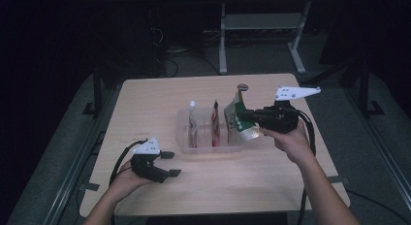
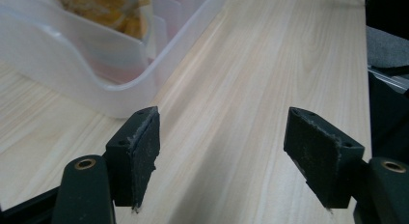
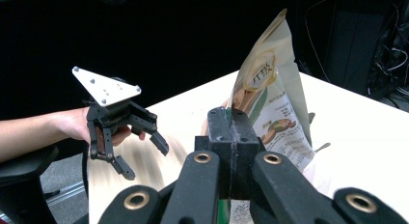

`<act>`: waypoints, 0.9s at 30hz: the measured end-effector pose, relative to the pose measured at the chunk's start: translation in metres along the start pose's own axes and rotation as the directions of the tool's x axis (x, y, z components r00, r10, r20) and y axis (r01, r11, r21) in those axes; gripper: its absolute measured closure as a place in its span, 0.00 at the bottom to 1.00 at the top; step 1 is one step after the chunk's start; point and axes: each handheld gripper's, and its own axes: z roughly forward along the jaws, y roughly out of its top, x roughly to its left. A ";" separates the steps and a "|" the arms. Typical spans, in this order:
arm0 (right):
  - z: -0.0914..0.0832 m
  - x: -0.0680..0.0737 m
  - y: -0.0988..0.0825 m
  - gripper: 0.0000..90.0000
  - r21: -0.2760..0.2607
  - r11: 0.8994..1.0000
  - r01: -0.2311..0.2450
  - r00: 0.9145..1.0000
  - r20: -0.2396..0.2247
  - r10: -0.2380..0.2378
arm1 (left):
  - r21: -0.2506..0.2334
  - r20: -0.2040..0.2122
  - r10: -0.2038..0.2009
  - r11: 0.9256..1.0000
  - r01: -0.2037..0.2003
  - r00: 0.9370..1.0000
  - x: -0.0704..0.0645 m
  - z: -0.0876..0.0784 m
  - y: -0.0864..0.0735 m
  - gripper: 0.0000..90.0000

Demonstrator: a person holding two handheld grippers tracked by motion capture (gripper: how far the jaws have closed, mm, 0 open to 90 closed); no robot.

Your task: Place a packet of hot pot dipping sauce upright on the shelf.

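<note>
A green and white printed pouch hangs upright over the right end of a clear plastic bin. My right gripper is shut on its edge. In the right gripper view the jaws pinch the pouch near its lower side. Whether the pouch's bottom touches the bin I cannot tell. My left gripper is held low near the table's front left, open, with bare wood between its jaws. It also appears in the right gripper view.
The bin has dividers and holds a white pouch and a red one; an orange pouch shows through its wall. A small round object lies at the table's back edge.
</note>
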 end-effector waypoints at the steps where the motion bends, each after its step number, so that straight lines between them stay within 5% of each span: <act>1: 0.000 -0.001 0.001 1.00 -0.001 1.000 0.002 1.000 0.006 -0.002 | 0.006 -0.001 -0.003 1.000 0.003 1.000 0.001 -0.001 -0.001 0.31; 14: 0.002 -0.014 0.005 1.00 -0.008 1.000 -0.015 0.999 0.035 0.016 | 0.006 -0.019 -0.012 1.000 0.012 1.000 0.006 -0.003 -0.004 0.31; 27: 0.016 -0.032 -0.014 1.00 0.031 0.997 -0.066 0.995 0.071 0.063 | 0.026 -0.009 -0.004 1.000 0.005 1.000 0.005 0.000 -0.004 0.30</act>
